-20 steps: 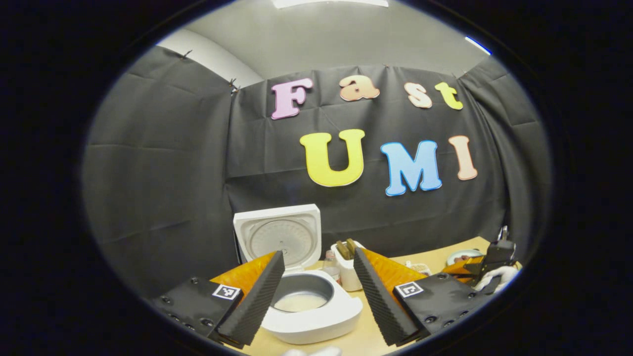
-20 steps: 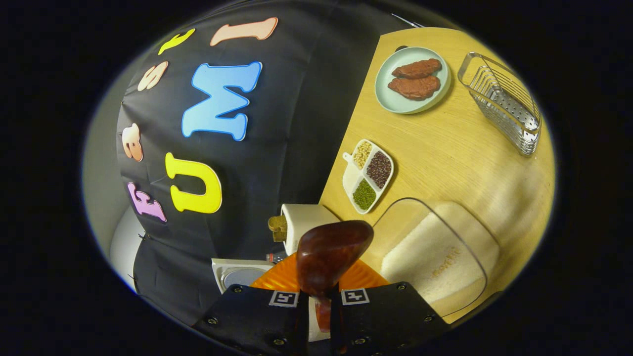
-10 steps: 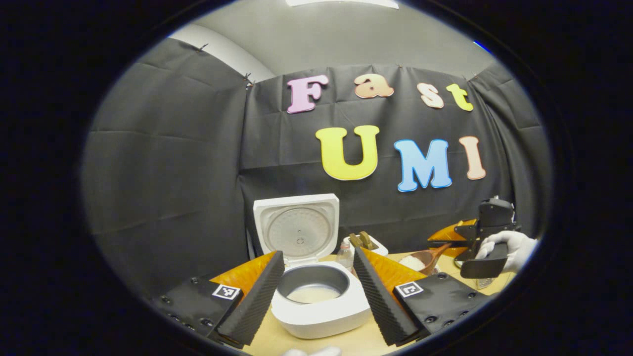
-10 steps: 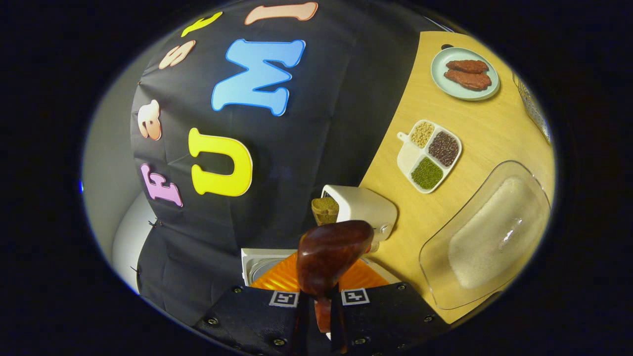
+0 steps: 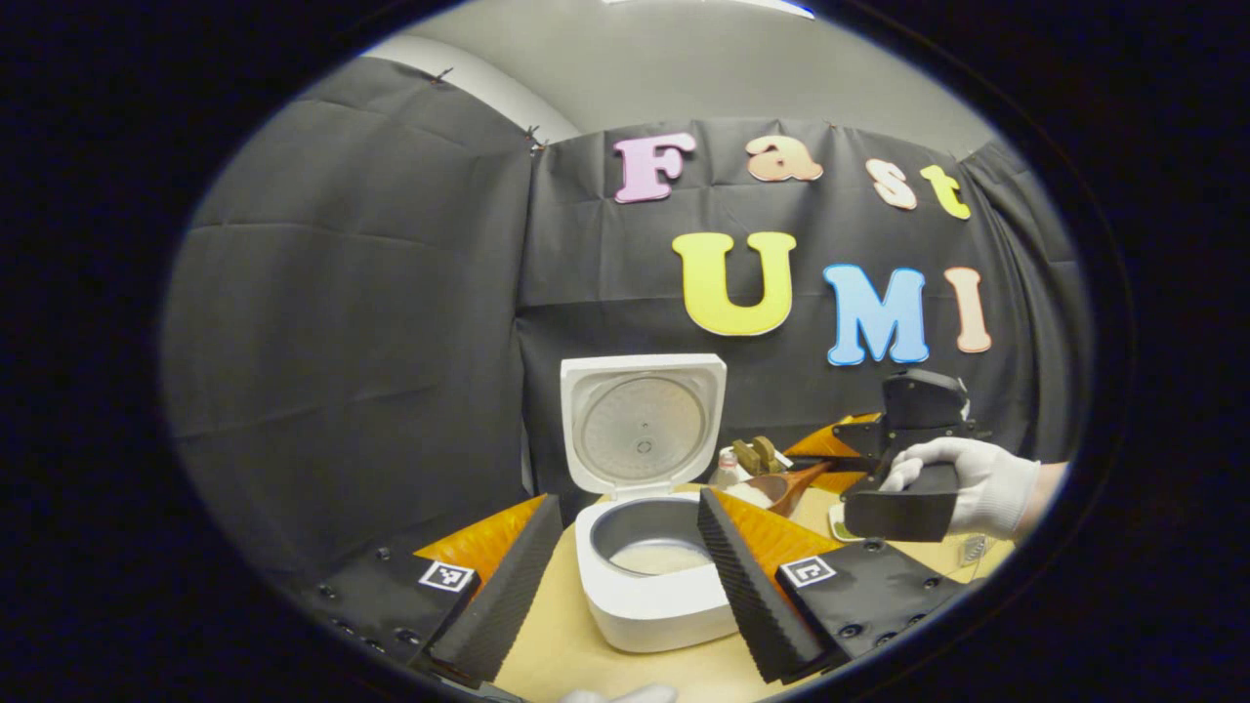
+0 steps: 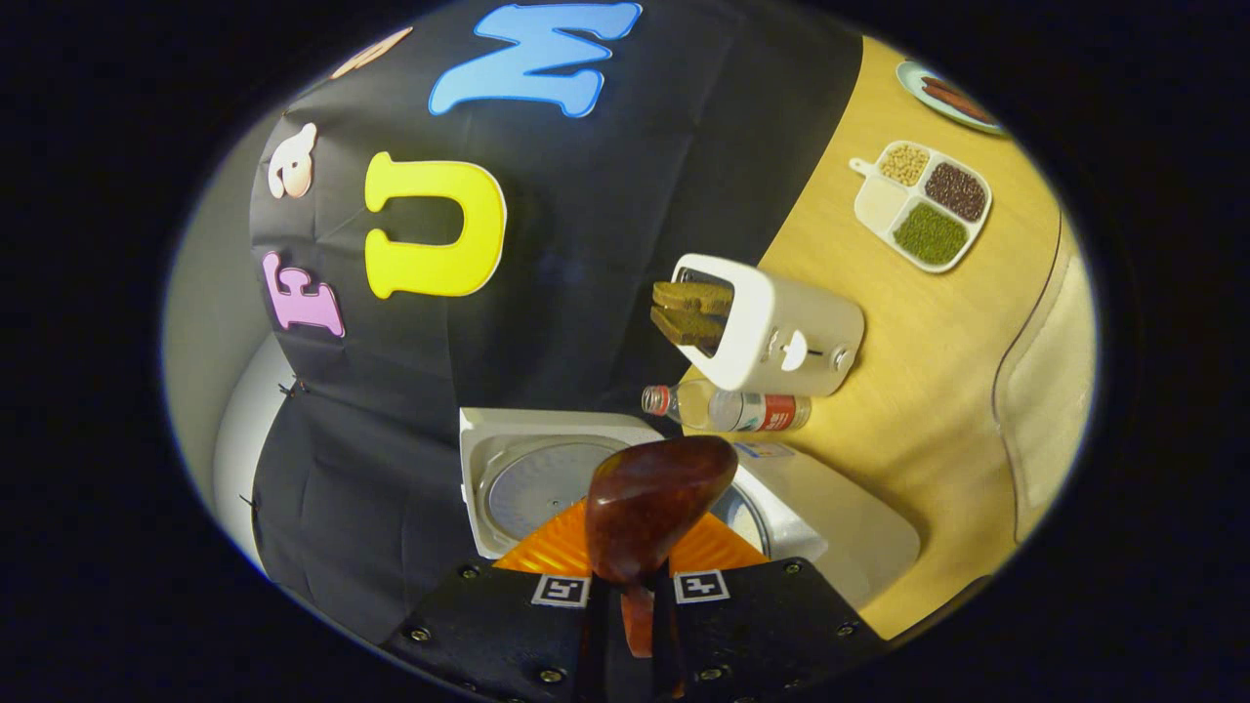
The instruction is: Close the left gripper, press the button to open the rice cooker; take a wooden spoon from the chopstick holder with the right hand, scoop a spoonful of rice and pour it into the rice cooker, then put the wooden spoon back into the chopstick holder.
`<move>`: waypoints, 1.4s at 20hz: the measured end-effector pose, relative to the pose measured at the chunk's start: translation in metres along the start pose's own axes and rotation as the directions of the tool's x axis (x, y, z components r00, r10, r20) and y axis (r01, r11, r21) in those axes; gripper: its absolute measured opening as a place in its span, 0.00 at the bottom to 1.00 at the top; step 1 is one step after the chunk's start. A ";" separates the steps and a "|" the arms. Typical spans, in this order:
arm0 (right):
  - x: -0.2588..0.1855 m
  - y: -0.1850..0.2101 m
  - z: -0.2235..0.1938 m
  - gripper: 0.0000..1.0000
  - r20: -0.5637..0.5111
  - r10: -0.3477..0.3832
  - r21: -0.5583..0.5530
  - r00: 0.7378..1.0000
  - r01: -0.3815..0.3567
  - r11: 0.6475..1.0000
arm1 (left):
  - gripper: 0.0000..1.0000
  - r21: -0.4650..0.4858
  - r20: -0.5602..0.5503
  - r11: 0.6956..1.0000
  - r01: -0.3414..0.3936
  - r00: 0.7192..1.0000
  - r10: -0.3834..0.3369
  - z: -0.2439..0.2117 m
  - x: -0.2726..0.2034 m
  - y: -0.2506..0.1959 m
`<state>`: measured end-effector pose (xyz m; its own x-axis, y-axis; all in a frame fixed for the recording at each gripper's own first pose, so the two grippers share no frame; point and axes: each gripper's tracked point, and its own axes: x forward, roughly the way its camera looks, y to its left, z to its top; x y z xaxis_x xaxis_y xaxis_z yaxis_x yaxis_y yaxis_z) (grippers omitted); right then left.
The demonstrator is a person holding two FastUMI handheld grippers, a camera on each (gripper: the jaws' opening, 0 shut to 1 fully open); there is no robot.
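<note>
Rice cooker [image 5: 649, 576] white, on the wooden table [image 5: 557, 644], lid [image 5: 640, 420] swung fully up and standing upright behind the body; grey inner pot [image 5: 652, 535] exposed with a shallow pale layer of rice at the bottom. In the right gripper view, same cooker [image 6: 830, 527] seen just past the spoon, lid's ribbed inner plate visible. Wooden spoon [image 6: 656, 503] dark reddish-brown, glossy, bowl's back facing the camera, handle running down between the fingers of the right gripper [image 6: 630, 605], jaws clamped tight on the handle. From the left gripper view, spoon [image 5: 771, 488] roughly level, bowl carrying a heap of white rice, sitting just right of the cooker rim and in front of the chopstick holder [image 5: 757, 457]. Right gripper [image 5: 903, 459] held by a white-gloved hand [image 5: 977, 483], wrist coming in from the right, gripper body pointing left toward the cooker. Left gripper [image 5: 625, 576] low over the table's near edge, jaws wide apart, nothing between them, cooker framed in the gap. Chopstick holder [image 6: 771, 327] white, brown utensils sticking out of its mouth; plastic bottle [image 6: 728, 408] just beside it, between holder and cooker. Divided dish of beans [image 6: 923, 205] farther along the table, well apart from the cooker.
</note>
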<state>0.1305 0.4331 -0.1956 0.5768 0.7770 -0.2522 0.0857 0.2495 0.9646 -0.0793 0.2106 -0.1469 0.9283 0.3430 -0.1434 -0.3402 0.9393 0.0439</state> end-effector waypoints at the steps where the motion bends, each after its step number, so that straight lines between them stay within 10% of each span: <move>1: 0.011 0.001 -0.009 0.17 -0.017 -0.006 0.000 1.000 0.006 1.000 | 0.99 -0.003 -0.004 1.000 -0.007 1.000 0.007 -0.003 0.001 0.004; 15: 0.073 -0.006 -0.040 0.17 -0.023 -0.079 -0.197 0.997 0.073 0.978 | 0.99 -0.046 -0.011 0.996 -0.080 0.997 0.079 -0.016 0.013 0.026; 28: 0.077 -0.005 -0.025 0.17 0.082 -0.129 -0.570 0.988 0.153 0.807 | 0.98 -0.046 0.004 0.995 -0.085 0.996 0.085 -0.013 0.013 0.015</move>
<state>0.1544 0.5058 -0.2214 0.6258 0.6879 -0.3678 -0.3052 0.6498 0.6961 -0.0745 0.2295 -0.1605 0.8966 0.4218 -0.1348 -0.4244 0.9054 0.0103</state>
